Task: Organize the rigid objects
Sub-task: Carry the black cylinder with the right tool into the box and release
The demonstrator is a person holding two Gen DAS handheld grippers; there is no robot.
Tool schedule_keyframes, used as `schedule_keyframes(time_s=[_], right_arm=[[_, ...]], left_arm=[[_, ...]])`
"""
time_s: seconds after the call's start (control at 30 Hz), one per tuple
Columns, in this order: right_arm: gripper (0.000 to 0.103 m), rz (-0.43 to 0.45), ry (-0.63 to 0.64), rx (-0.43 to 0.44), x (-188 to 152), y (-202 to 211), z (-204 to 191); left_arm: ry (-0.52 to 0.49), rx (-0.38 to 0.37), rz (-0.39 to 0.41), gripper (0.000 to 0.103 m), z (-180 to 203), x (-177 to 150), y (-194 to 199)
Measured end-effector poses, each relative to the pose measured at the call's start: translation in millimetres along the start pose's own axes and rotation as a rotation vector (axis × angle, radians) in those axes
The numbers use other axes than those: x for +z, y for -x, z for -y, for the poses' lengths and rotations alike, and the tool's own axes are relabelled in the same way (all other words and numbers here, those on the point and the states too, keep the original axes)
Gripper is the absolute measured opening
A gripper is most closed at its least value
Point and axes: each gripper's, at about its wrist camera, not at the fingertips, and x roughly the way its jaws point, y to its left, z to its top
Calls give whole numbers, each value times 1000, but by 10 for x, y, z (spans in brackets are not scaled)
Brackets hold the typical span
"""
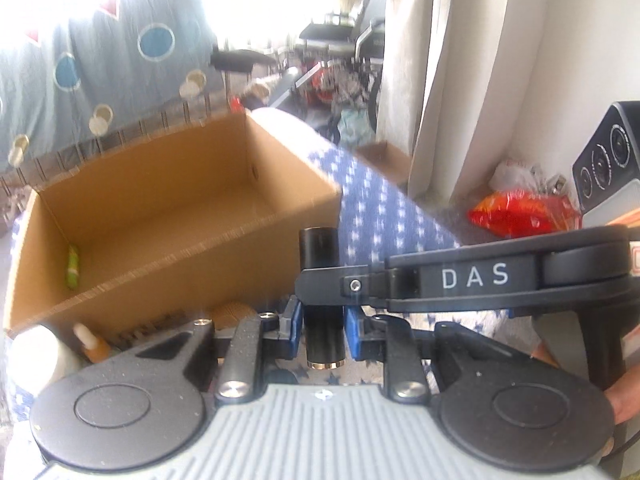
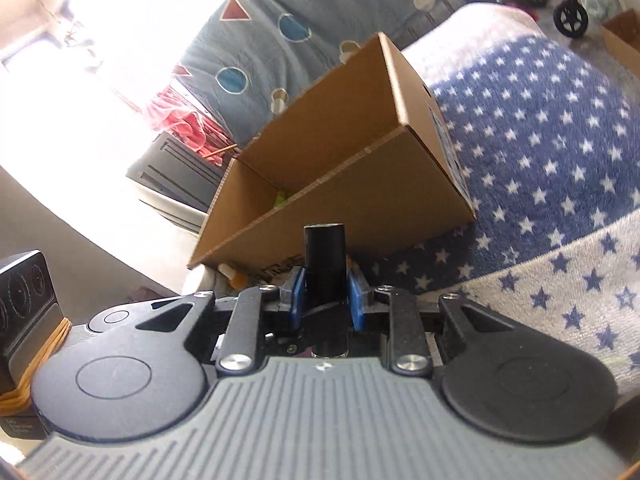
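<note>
A black cylinder stands upright between the blue pads of my left gripper, which is shut on it. My right gripper is shut on the same black cylinder; its arm, marked DAS, crosses the left wrist view from the right. An open cardboard box sits just beyond on the star-patterned blanket, with a small green object inside at its left end; it also shows in the right wrist view.
A white bottle and a small amber bottle with white cap lie in front of the box at left. A red snack bag and a black speaker are at right. A second cardboard box sits far off.
</note>
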Motion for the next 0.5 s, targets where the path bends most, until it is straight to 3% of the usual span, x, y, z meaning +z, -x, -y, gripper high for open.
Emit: schedule_keyframes(time_s=[0.3, 0.5], right_arm=[[23, 35, 186, 59, 543, -38, -784], [24, -50, 212, 143, 1128, -568, -1111]], left_arm=[[51, 79, 87, 23, -440, 562, 470], [145, 120, 26, 23, -1056, 902, 303]])
